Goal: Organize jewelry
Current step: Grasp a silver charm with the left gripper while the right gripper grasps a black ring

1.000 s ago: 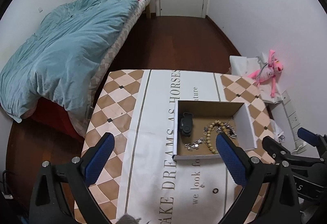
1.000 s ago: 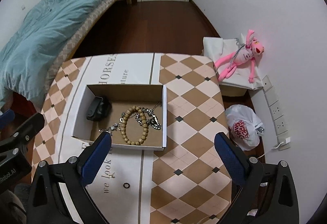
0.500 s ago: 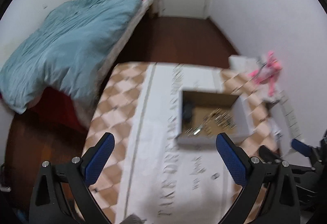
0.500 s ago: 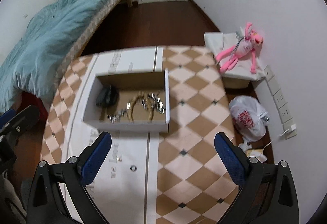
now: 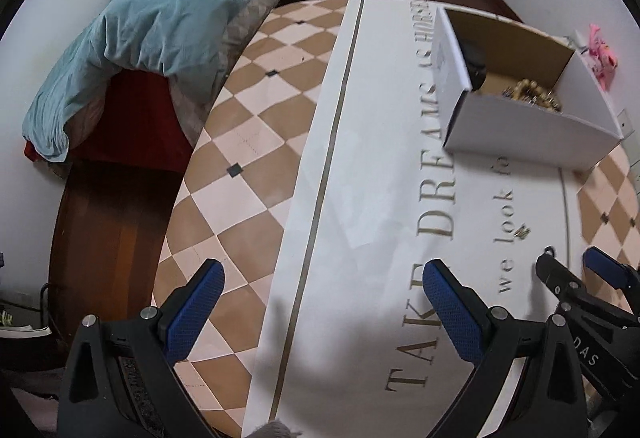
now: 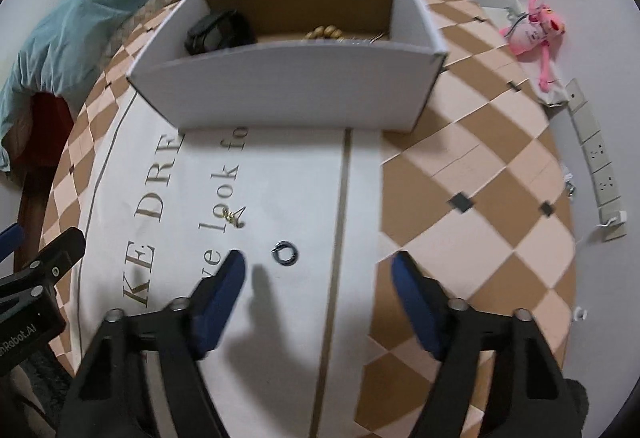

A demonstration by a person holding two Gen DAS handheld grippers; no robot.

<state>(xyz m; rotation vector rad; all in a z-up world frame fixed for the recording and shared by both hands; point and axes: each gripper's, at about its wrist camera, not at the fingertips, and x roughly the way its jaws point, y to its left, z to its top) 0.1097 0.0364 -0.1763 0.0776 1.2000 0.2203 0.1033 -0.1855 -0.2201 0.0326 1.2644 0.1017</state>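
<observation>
- Both tongs are spread and empty: our right gripper (image 6: 316, 270), black-framed with blue pads, sits low over the table with its jaws wide apart; our left gripper (image 5: 320, 280) is likewise open, hovering over bare cloth and pinching nothing
- We judge the step in hand to be the pick-up of the loose pieces; the small dark metal ring (image 6: 284, 253) lies flat on the white lettered tablecloth (image 6: 288, 174), just ahead of the right gripper and nearer its left finger than its right
- Just beyond the ring, apart from it, lies a tiny gold-and-dark trinket (image 6: 233, 216); we cannot tell what it is
- Farther back stands the open white cardboard box (image 6: 288, 86), already holding a tan beaded bracelet (image 6: 324, 33), a black object (image 6: 218, 32) and some silvery chain
- Next, we think, the right gripper needs to shift slightly left, drop until the tips meet the cloth, and close gently; a flat ring may slide away
</observation>
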